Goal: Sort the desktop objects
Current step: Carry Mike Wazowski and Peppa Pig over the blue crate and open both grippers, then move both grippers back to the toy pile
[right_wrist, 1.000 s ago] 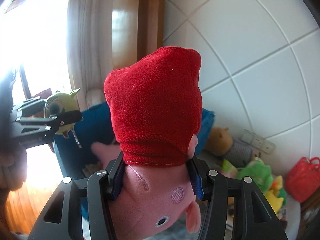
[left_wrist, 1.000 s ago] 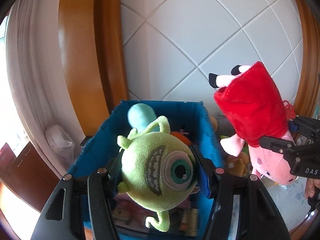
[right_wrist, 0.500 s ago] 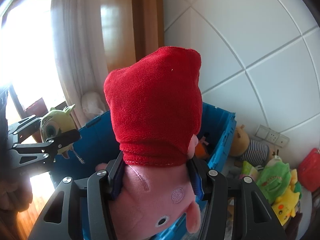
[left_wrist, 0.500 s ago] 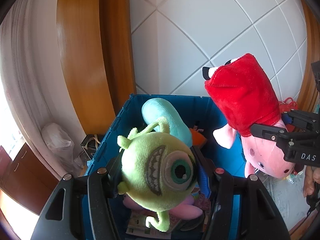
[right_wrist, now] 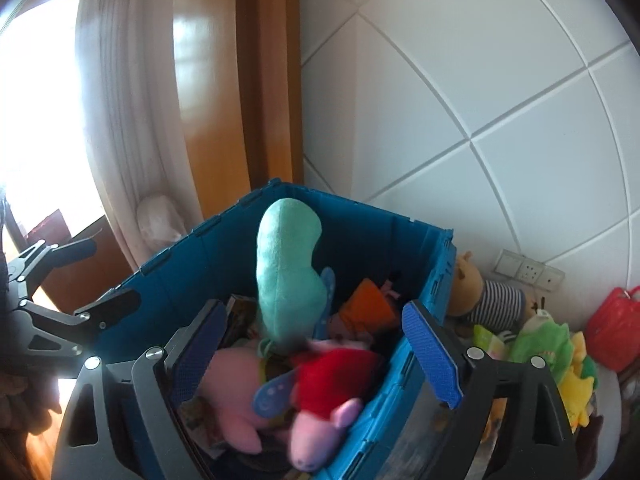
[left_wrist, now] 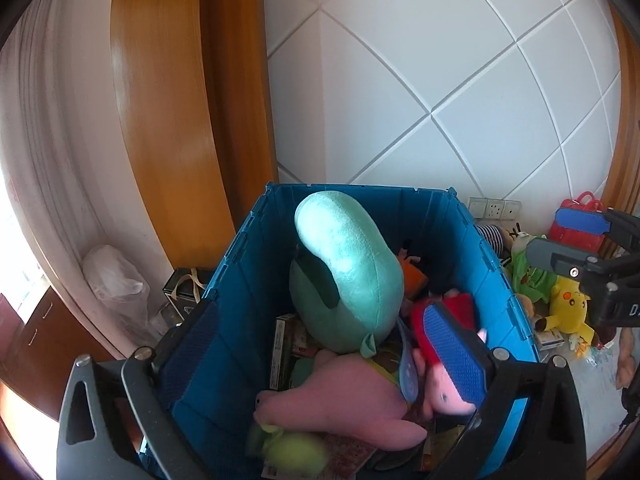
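Left gripper (left_wrist: 320,344): ribbed blue pads spread, empty, poised above the bin | Right gripper (right_wrist: 316,344): likewise spread, empty | Blue plastic bin (left_wrist: 424,200): ribbed walls; soft red-dressed pig plush (right_wrist: 320,392) inside at 6 o'clock, blurred green plush (left_wrist: 296,450) at 7 o'clock.

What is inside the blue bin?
The blue bin holds a teal plush, a pink plush, a pig in red, a blurred green toy and booklets. The bottom is covered.
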